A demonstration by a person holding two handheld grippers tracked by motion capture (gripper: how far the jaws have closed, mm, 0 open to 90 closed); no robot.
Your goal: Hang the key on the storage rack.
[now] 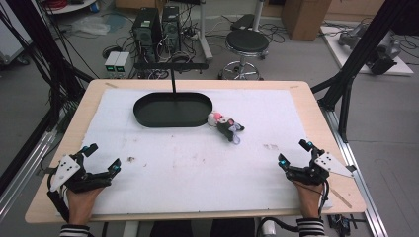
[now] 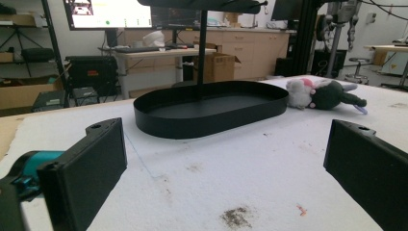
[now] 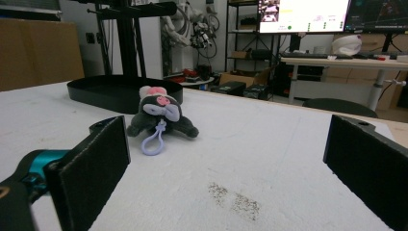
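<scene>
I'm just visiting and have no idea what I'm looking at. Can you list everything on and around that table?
Plush toy: one, dark grey, white and pink, with a lilac loop; lying on the sheet beside the tray's right end.
Tray: one, black, oval; far middle of the table, with a thin black post rising from it to a crossbar.
Sheet: one, white, stained; covers most of the table.
Table: one, light wood.
Stool: one, black seat; on the floor beyond the table.
Computer towers: two, black; floor, far left.
Left gripper: one, black, jaws open; near left corner.
Right gripper: one, black, jaws open; near right corner.
Hands: two, striped cuffs; bottom edge.
</scene>
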